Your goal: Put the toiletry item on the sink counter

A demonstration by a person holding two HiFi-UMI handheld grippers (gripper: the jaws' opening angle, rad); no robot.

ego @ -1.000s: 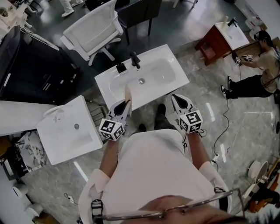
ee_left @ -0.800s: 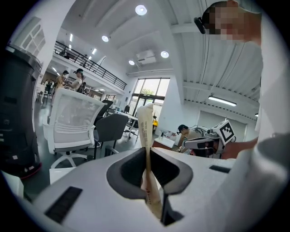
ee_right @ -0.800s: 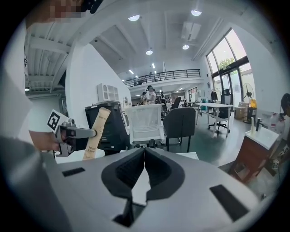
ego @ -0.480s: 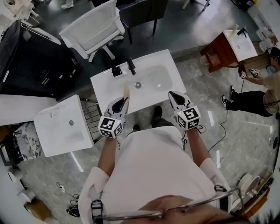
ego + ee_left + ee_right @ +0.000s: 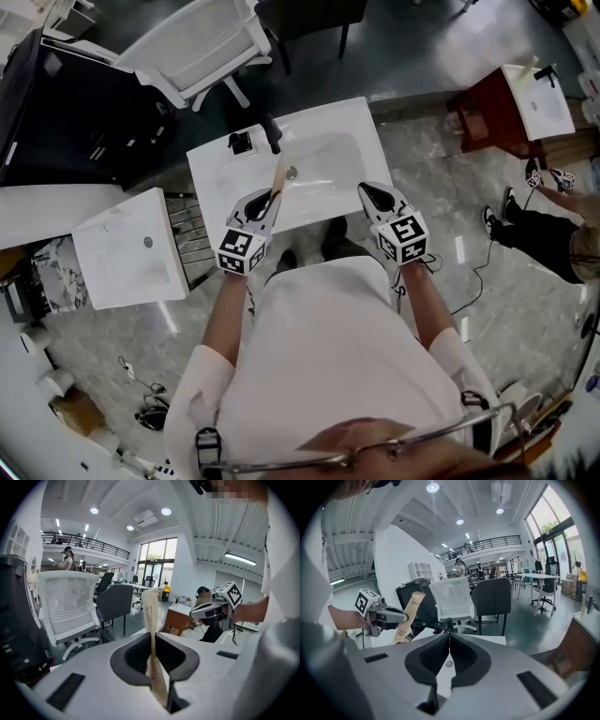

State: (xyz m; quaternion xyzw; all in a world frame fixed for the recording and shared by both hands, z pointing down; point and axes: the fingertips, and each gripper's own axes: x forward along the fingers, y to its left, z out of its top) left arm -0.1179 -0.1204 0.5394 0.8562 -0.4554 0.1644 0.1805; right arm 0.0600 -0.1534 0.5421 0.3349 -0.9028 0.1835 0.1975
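- The left gripper (image 5: 266,197) has its jaws clenched on a slim tan packet (image 5: 278,174), held over the white sink tabletop (image 5: 214,178) and not yet set down.
- The right gripper (image 5: 368,191) has its jaws pressed together, empty.
- Both grippers have moved forward to the sink's front edge since a second ago.
- The packet's lower end is hidden between the jaws.
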